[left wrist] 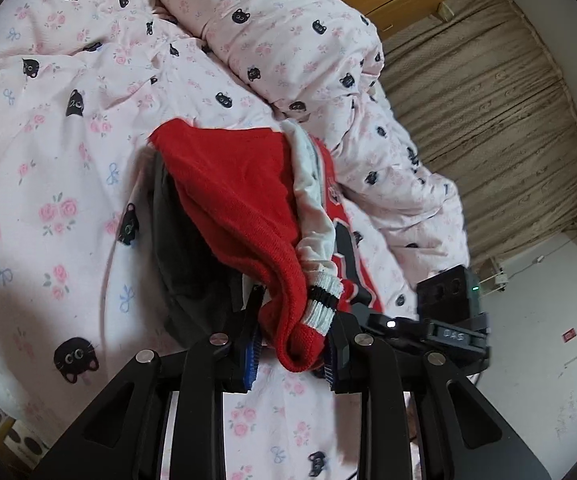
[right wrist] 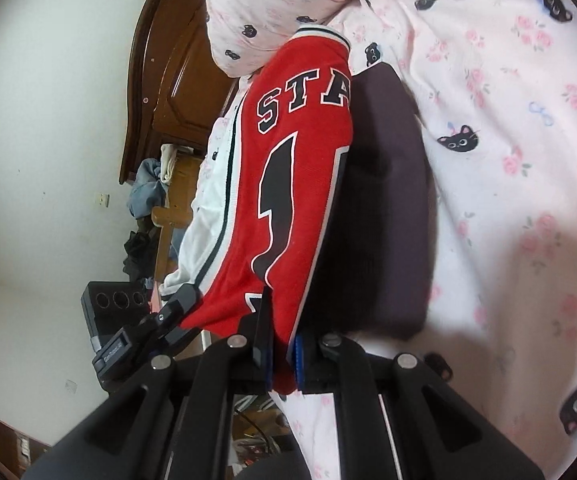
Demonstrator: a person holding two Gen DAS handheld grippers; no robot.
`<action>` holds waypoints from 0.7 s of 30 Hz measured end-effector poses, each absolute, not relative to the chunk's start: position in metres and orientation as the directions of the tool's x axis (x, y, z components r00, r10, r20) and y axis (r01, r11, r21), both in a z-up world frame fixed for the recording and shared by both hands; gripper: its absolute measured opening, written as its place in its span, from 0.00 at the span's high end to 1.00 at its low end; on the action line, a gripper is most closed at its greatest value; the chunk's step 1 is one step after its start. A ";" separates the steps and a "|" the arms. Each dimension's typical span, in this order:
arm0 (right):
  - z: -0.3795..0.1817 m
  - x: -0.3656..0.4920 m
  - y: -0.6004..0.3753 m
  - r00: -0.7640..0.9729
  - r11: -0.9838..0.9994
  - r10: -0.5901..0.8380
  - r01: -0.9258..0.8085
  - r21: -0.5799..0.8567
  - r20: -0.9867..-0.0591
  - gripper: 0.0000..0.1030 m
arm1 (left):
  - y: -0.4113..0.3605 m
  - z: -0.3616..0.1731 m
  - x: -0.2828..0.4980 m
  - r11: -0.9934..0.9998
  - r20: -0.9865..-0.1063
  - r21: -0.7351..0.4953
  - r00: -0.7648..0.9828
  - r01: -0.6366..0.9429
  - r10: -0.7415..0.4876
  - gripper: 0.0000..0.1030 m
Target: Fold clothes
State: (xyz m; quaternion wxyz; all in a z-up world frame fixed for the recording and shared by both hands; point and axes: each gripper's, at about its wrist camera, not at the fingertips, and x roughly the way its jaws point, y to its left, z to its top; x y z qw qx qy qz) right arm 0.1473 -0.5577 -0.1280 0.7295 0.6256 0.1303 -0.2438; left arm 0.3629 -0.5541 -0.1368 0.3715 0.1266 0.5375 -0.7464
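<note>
Red jersey edges clamped in both grippers, left and right, above pink bedspread.

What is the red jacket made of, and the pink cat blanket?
The red jacket looks like soft knitted fabric: fine ribs show, with stretchy striped cuffs. The pink cat blanket looks like thin matte cotton, wrinkled and puffy, though I can't be sure.

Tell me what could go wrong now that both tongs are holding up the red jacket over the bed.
The left tongs pinch only bunched fabric at the jacket's striped cuff, so the red jacket may slip or fold crooked. The white sleeve hangs loose on one side and could get trapped inside the fold. A dark garment lies right beneath on the bedspread; lowering the jacket might drag or bunch it.
</note>
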 end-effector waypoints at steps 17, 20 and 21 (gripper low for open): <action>-0.127 0.153 -0.539 0.717 0.125 -0.205 0.694 0.709 -0.666 0.51 | -0.529 -0.158 0.414 -0.020 -0.619 -0.710 -0.636 0.704 -0.461 0.57; -0.106 0.158 -0.522 0.562 0.192 -0.296 0.827 0.528 -0.773 0.09 | -0.519 -0.145 0.415 -0.057 -0.649 -0.638 -0.577 0.768 -0.496 0.57; -0.101 0.160 -0.516 0.539 0.211 -0.314 0.842 0.496 -0.781 0.09 | -0.514 -0.141 0.414 -0.071 -0.660 -0.609 -0.554 0.790 -0.507 0.57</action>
